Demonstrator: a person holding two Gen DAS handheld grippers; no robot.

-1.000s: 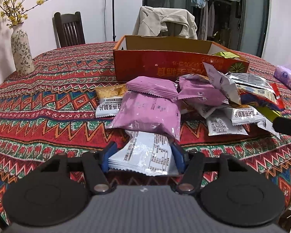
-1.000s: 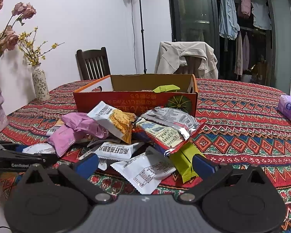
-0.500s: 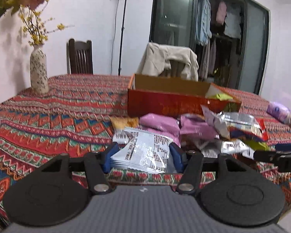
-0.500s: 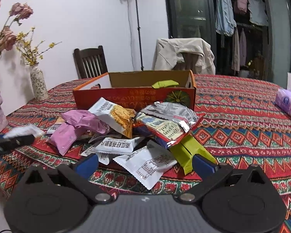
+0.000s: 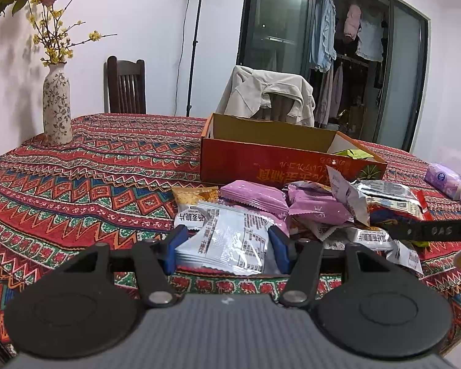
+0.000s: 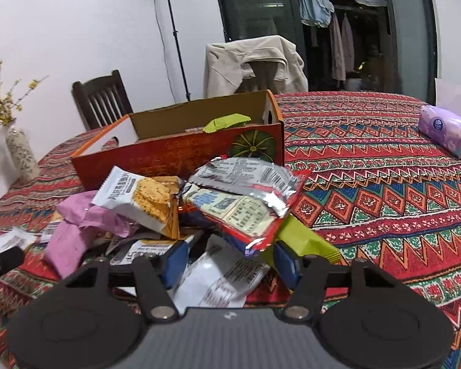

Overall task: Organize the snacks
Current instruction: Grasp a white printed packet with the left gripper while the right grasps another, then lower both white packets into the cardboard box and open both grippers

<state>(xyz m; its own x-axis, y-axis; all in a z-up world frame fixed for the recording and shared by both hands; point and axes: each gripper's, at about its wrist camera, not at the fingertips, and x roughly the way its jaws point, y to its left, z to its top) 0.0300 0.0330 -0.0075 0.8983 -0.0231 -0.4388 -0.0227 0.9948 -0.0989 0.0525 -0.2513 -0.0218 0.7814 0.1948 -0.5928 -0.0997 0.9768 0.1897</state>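
Carrying a white packet [image 5: 227, 243] pinched in the left gripper [image 5: 227, 246] above the table's near edge, while the right gripper [image 6: 230, 264] is just closing around another white packet [image 6: 218, 279]; next, both are heading into the orange box [image 5: 261, 156] mid-table.

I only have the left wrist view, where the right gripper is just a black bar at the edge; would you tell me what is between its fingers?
Observer: Between the fingers of the right gripper lies a white printed packet. The jaws have just been closing, though I cannot tell whether the pads press on it yet.
Operator: Is anything lying over that packet?
Observer: Yes, the corner of a red-edged packet overhangs its far end.
Operator: And what sits by the finger on the picture's right?
Observer: A green packet, just behind that finger.
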